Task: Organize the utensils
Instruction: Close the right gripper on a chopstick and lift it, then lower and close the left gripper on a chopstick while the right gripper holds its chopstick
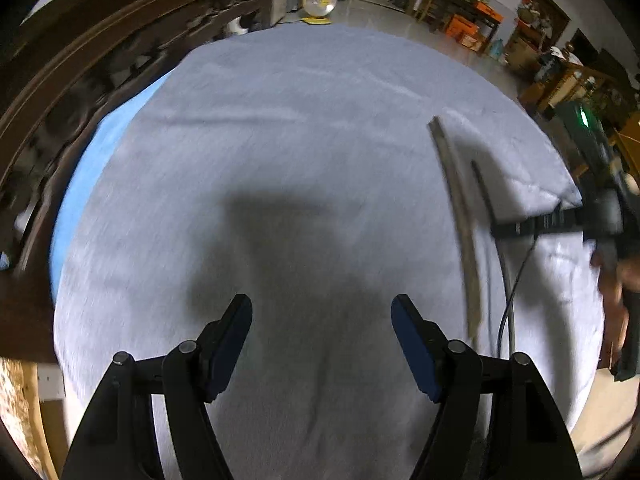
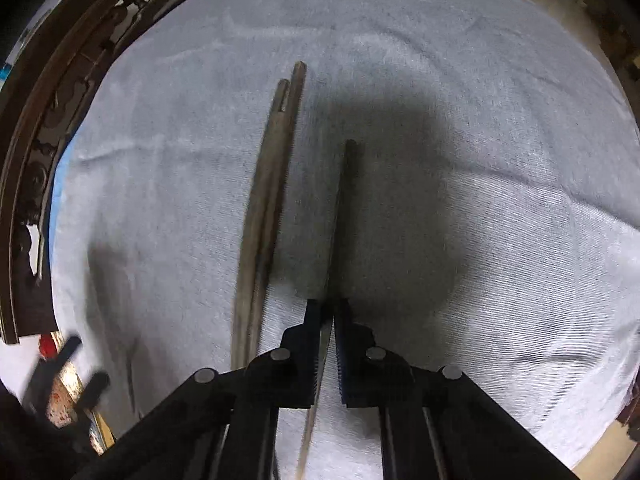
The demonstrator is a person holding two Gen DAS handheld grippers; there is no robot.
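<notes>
Two brown chopsticks (image 2: 268, 208) lie side by side on the grey cloth (image 2: 480, 120), just left of my right gripper (image 2: 327, 304). That gripper points down and is shut on a single dark chopstick (image 2: 340, 216), which runs forward from between the pads and back under the jaws. In the left wrist view the brown chopsticks (image 1: 460, 216) lie at the right, with the dark chopstick (image 1: 482, 188) beside them in the right gripper (image 1: 496, 230). My left gripper (image 1: 322, 308) stands open over bare cloth (image 1: 300, 140), nothing between its fingers.
Dark carved wooden furniture (image 1: 80, 60) borders the cloth's left side. A person's hand (image 1: 612, 280) holds the right gripper, and a cable (image 1: 516, 292) hangs from it. Past the table's far edge lie a tiled floor, a fan (image 1: 319, 0) and cluttered shelves.
</notes>
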